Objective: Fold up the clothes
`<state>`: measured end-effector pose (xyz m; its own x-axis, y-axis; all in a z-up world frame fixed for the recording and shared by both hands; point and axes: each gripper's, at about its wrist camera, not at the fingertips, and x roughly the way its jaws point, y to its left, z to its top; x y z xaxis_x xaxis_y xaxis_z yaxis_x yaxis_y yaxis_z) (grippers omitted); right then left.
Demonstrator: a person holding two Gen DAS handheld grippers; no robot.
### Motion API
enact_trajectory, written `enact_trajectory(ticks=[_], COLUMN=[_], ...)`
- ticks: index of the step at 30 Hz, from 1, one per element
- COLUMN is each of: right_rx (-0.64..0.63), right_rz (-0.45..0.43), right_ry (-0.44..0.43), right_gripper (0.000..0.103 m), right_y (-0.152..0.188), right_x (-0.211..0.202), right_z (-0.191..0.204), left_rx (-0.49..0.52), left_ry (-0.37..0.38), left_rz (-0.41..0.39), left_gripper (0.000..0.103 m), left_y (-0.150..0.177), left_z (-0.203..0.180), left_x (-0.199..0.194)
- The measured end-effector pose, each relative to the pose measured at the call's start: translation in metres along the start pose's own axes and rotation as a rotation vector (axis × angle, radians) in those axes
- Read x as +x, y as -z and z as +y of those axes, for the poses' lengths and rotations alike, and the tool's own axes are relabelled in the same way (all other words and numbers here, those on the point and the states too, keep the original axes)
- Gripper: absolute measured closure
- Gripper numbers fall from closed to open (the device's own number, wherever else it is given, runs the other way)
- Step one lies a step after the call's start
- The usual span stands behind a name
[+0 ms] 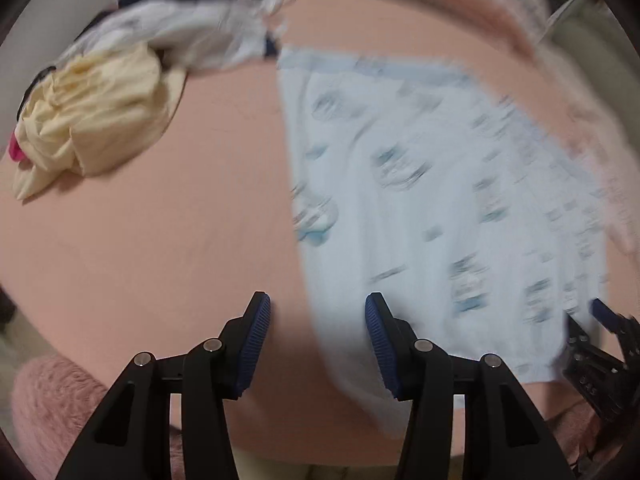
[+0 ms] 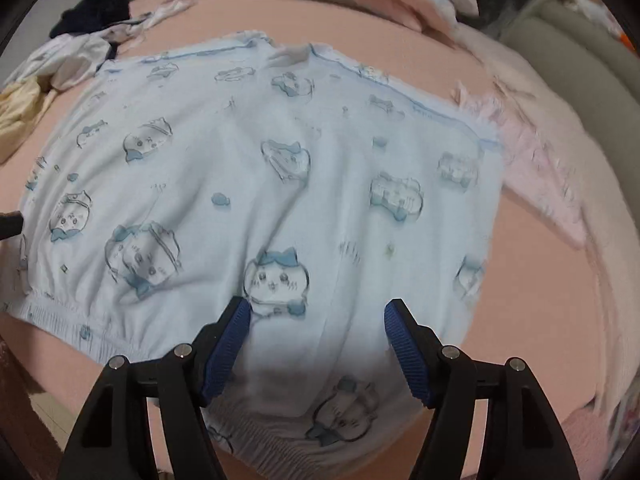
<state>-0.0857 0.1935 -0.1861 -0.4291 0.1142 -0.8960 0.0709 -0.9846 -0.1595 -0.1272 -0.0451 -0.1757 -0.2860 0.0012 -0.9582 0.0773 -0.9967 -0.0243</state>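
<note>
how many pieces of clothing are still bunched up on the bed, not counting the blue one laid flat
3 that I can make out: a cream garment at the left, a white one behind it, and a dark one at the far corner. Others may hide beneath the heap.

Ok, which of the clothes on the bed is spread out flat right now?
The pale blue cartoon-print garment is: it lies open across the pink bed. The cream garment and the white clothes beyond it are crumpled in heaps.

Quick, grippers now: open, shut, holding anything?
Left gripper: open, holding nothing.
Right gripper: open, holding nothing, over the blue garment.
</note>
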Motion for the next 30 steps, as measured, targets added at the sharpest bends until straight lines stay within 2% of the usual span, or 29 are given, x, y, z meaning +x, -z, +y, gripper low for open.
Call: enact_trajectory(ticks=[1, 4, 7, 8, 10, 11, 12, 14, 15, 16, 18, 22, 25, 27, 30], right_rx=[0.019, 0.022, 0.063, 0.042, -0.002, -0.006, -0.010, 0.006, 0.007, 0.014, 0.024, 0.042, 0.065, 0.056, 0.058], right_rz=[-0.011, 0.011, 0.010, -0.020, -0.080, -0.082, -0.083, -0.028, 0.015, 0.012, 0.010, 0.029, 0.006, 0.005, 0.045], right_ry=[-0.016, -0.031, -0.014, -0.002, 0.021, 0.048, 0.077, 0.045, 0.025, 0.019, 0.017, 0.031, 0.014, 0.011, -0.002], right_gripper=[0.033, 0.033, 0.033, 0.033, 0.033, 0.033, 0.033, 0.033, 0.033, 0.033, 0.032, 0.032, 0.032, 0.032, 0.032], right_y=[0.007, 0.020, 0.015, 0.009, -0.003, -0.006, -0.010, -0.010, -0.005, 0.003, 0.012, 0.009, -0.003, -0.006, 0.011], right_x=[-0.003, -0.009, -0.016, -0.020, -0.029, -0.029, -0.028, -0.012, 0.001, 0.003, 0.002, -0.007, -0.010, -0.006, 0.001], right_z=[-0.003, -0.013, -0.017, -0.017, -0.016, -0.017, -0.018, -0.020, -0.021, -0.020, -0.019, -0.020, -0.020, -0.016, -0.008], left_rx=[0.002, 0.009, -0.005, 0.003, 0.079, 0.126, 0.147, 0.178, 0.146, 0.111, 0.042, -0.014, 0.014, 0.034, 0.059], left_ry=[-0.019, -0.013, -0.032, -0.036, -0.008, -0.017, -0.024, -0.030, 0.003, 0.032, 0.031, 0.009, -0.020, -0.012, -0.004], left_rz=[0.026, -0.029, -0.073, -0.078, -0.116, -0.144, -0.145, -0.143, -0.116, -0.086, -0.009, -0.039, -0.035, -0.049, -0.094], left_gripper=[0.056, 0.050, 0.048, 0.048, 0.048, 0.048, 0.048, 0.048, 0.048, 0.048, 0.048, 0.043, 0.041, 0.041, 0.041], left_y=[0.000, 0.021, 0.037, 0.037, 0.033, 0.029, 0.024, 0.013, 0.008, 0.004, -0.001, 0.022, 0.036, 0.036, 0.026], left_z=[0.002, 0.006, 0.006, 0.004, -0.007, -0.015, -0.020, -0.029, -0.027, -0.024, -0.023, -0.018, -0.024, -0.025, -0.027], left_x=[0.005, 0.001, -0.005, -0.008, -0.019, -0.025, -0.027, -0.029, -0.023, -0.015, 0.005, 0.008, 0.002, -0.008, -0.020])
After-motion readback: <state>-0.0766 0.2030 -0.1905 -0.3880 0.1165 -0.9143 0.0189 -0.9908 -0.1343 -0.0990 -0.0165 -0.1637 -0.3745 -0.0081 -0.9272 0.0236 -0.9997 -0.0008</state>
